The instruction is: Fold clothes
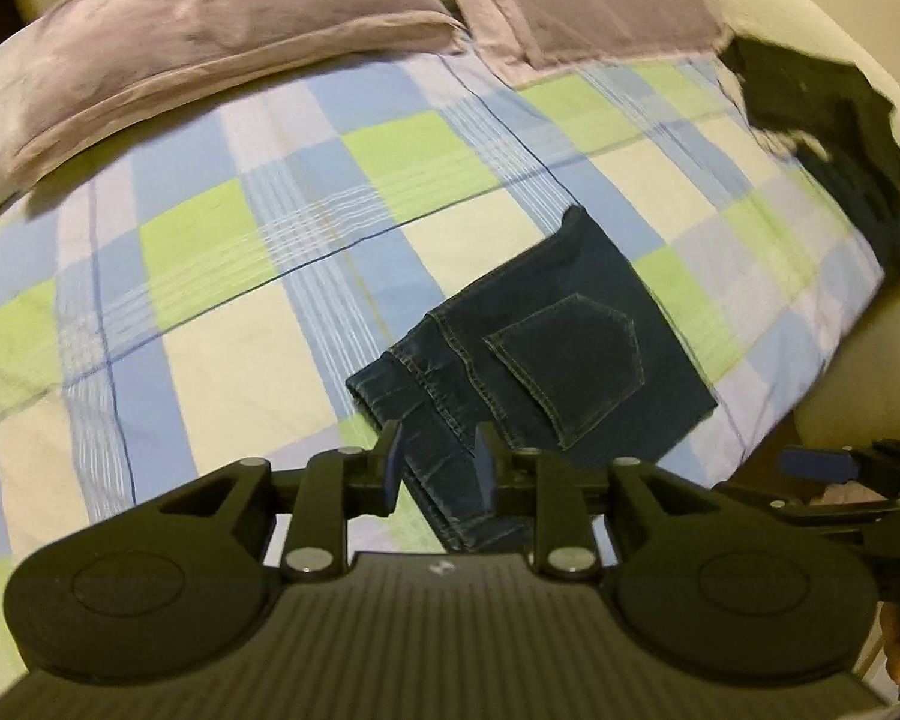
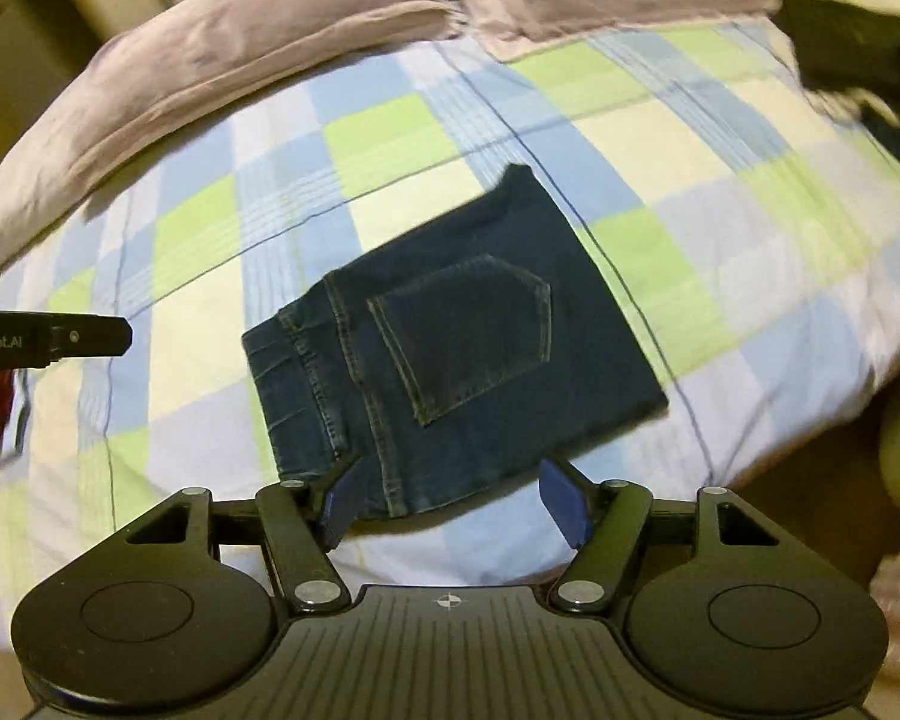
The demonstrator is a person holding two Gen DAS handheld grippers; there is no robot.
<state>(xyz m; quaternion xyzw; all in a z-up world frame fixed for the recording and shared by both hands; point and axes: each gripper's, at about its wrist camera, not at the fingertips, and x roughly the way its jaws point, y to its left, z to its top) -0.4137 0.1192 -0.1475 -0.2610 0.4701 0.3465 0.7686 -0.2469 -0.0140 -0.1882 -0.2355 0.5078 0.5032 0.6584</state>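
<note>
My left gripper (image 1: 435, 461) is narrowly parted and empty; my right gripper (image 2: 452, 498) gapes wide, holding nothing. Both hang above 1 folded pair of jeans (image 2: 444, 348) lying near the checked bedspread's (image 1: 210, 252) front edge. Snagging a layer could undo the fold. Beyond: 2 pillows, 1 dark clothes heap (image 1: 834, 138).

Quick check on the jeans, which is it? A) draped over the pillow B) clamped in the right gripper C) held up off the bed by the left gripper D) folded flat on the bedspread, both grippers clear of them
D: the jeans lie folded, back pocket up, on the checked bedspread; the right gripper is wide open above them and nothing sits between the left gripper pads.
</note>
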